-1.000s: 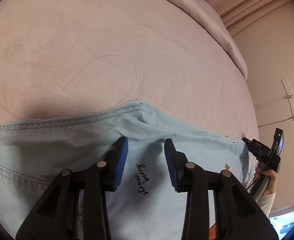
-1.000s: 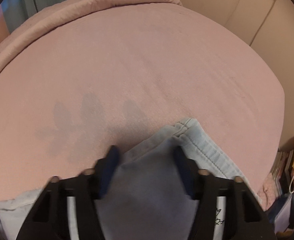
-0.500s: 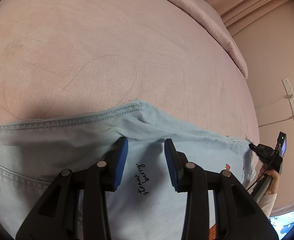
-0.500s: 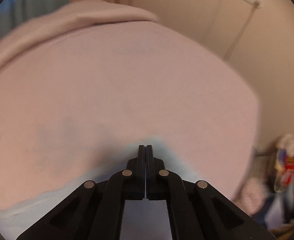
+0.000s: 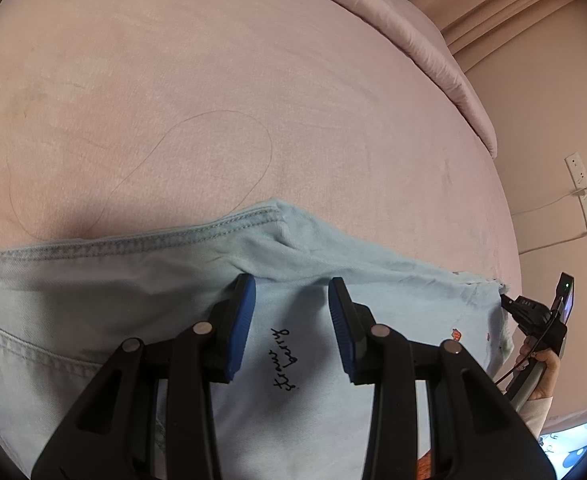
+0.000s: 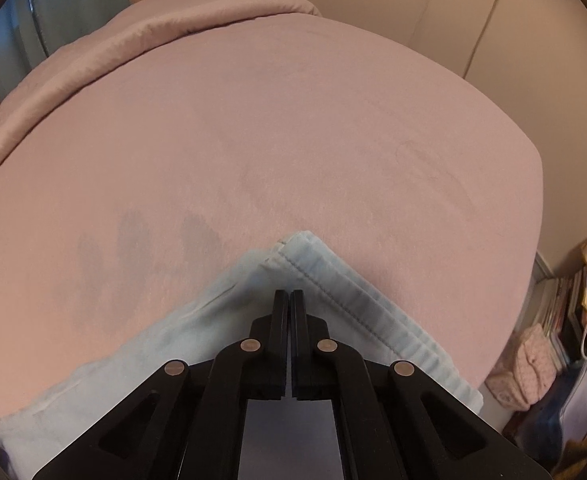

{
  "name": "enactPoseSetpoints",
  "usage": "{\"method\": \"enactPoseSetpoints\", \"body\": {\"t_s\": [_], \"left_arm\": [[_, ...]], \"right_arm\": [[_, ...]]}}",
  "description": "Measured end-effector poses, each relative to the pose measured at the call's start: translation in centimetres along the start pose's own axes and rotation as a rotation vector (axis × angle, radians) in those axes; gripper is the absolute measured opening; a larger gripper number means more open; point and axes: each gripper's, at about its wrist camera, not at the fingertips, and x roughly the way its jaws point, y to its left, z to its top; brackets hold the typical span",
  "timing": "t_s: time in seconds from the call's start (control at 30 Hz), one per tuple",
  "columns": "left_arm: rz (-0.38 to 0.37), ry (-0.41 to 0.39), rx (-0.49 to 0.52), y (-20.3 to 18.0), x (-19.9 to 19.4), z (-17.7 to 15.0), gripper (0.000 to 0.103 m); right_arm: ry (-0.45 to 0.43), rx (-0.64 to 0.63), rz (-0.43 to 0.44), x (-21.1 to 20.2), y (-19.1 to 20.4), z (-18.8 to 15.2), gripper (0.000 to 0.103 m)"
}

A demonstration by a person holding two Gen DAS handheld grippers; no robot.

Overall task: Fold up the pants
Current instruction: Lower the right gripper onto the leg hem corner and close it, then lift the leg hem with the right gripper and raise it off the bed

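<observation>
Light blue denim pants (image 5: 133, 280) lie flat on a pink bed (image 5: 253, 80), with black script on the cloth. My left gripper (image 5: 292, 300) hovers open over them just behind a folded edge; its blue pads (image 5: 245, 304) straddle flat fabric without pinching it. At the right corner of the pants, a hand (image 5: 541, 364) holds my right gripper (image 5: 507, 302). In the right wrist view my right gripper (image 6: 290, 294) is shut on the pants (image 6: 333, 280) just behind the hemmed corner. The pinch itself is hidden under the fingertips.
A rolled pink quilt (image 6: 133, 40) runs along the far edge of the bed (image 6: 293, 120). A wall with a power strip (image 5: 583, 196) and cables stands close on the right. Books and bags (image 6: 573, 312) are piled on the floor beside the bed.
My right gripper went from open around the pants corner to fully shut on it and shifted slightly, so the corner now sits centred ahead of it. The left gripper has not moved.
</observation>
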Motion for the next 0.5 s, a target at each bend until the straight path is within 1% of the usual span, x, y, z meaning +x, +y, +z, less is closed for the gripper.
{"method": "enactPoseSetpoints", "body": {"t_s": [0.07, 0.13, 0.23, 0.37, 0.47, 0.5], "left_arm": [[-0.003, -0.006, -0.008, 0.1, -0.4, -0.1, 0.038], [0.010, -0.006, 0.001, -0.2, -0.8, -0.4, 0.038], [0.042, -0.010, 0.026, -1.0, -1.7, -1.1, 0.038], [0.044, -0.023, 0.046, -1.6, -2.7, -2.0, 0.039], [0.037, -0.043, 0.048, -1.8, -3.6, -2.8, 0.047], [0.032, -0.050, 0.049, -1.9, -3.9, -3.1, 0.050]], "right_arm": [[0.007, 0.006, 0.011, 0.1, -0.2, 0.0, 0.000], [0.009, 0.009, 0.015, -0.3, -0.5, -0.3, 0.000], [0.003, 0.006, 0.006, -0.9, -1.2, -0.9, 0.000], [0.008, 0.014, -0.008, -1.7, -2.3, -1.8, 0.000], [0.017, 0.031, 0.001, -1.8, -3.0, -2.4, 0.000], [0.021, 0.037, 0.005, -1.8, -3.1, -2.6, 0.003]]}}
